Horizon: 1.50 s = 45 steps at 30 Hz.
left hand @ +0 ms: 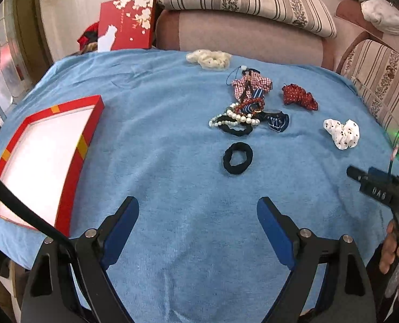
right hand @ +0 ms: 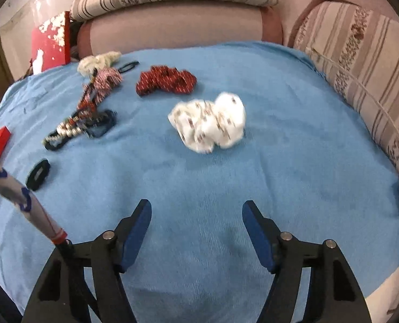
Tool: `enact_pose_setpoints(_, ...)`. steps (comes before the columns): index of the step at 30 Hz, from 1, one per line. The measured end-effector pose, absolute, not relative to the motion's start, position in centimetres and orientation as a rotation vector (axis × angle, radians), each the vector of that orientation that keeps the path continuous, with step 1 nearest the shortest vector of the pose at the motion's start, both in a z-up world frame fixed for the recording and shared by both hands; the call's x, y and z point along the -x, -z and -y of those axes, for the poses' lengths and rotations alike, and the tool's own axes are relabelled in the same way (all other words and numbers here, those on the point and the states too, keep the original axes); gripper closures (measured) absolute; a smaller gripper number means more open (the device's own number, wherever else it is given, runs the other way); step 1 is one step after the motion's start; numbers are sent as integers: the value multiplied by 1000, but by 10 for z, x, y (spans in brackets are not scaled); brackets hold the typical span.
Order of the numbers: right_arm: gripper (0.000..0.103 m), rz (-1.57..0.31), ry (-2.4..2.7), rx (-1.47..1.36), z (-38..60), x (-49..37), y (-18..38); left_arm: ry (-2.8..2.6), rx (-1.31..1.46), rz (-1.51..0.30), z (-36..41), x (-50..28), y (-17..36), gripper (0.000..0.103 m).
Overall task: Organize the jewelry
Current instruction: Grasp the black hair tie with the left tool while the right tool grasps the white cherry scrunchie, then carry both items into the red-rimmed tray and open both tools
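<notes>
The blue cloth over the desk looks soft and a bit fuzzy, like a towel; the black hair tie is stretchy cloth, dull, not shiny; the pearl beads are smooth and shiny; the red dotted scrunchie and the white dotted scrunchie are thin crinkled cloth; the red tray looks like smooth card with a plain white inside; the left tool has dull black plastic arms, blue pads and small shiny metal pins; the sofa is woven cloth.
</notes>
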State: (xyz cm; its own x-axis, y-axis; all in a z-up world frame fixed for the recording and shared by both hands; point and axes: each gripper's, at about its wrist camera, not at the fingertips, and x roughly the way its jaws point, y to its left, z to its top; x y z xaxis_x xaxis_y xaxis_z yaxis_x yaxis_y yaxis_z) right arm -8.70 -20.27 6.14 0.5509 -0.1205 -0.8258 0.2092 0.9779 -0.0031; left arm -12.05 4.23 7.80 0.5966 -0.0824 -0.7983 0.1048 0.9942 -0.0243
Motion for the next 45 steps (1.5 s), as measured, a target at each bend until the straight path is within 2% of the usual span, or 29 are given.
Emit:
enact_pose_setpoints(2, 29, -976, 176, -91, 202, 79, -64, 135, 2, -959, -47, 112, -75, 28)
enact_pose_setpoints(4, 29, -976, 166, -76, 200, 73, -66, 162, 25, -996, -48, 101, -72, 47)
enact_pose_setpoints(5, 29, -976, 162, -69, 201, 69, -67, 171, 36, -1007, -49, 96, -72, 48)
enact_pose_setpoints(16, 27, -962, 178, -93, 222, 38, -67, 296, 52, -1065, -27, 34, -50, 48)
enact_pose_setpoints(27, 26, -1012, 211, -172, 239, 2, -41, 345, 85, -1137, -15, 3, -22, 48)
enact_pose_setpoints(28, 28, -1014, 214, -176, 240, 0, -40, 345, 78, -1136, -12, 2, -21, 48)
enact_pose_setpoints(29, 39, -1018, 218, -173, 240, -2, -39, 339, 71, -1134, -11, 3, -21, 50)
enact_pose_setpoints(30, 59, -1022, 217, -171, 240, -2, -38, 336, 59, -1133, -8, 3, -21, 68)
enact_pose_setpoints(31, 70, -1033, 217, -168, 239, -4, -37, 335, 43, -1143, -6, 3, -20, 101)
enact_pose_setpoints(32, 80, -1043, 218, -170, 240, -4, -37, 339, 37, -1157, -5, 3, -19, 98)
enact_pose_setpoints(34, 85, -1037, 205, -187, 242, -1, -41, 340, 48, -1150, -6, 6, -23, 98)
enact_pose_setpoints(45, 87, -975, 55, -184, 199, 36, -87, 266, 56, -985, -47, 43, -87, 98)
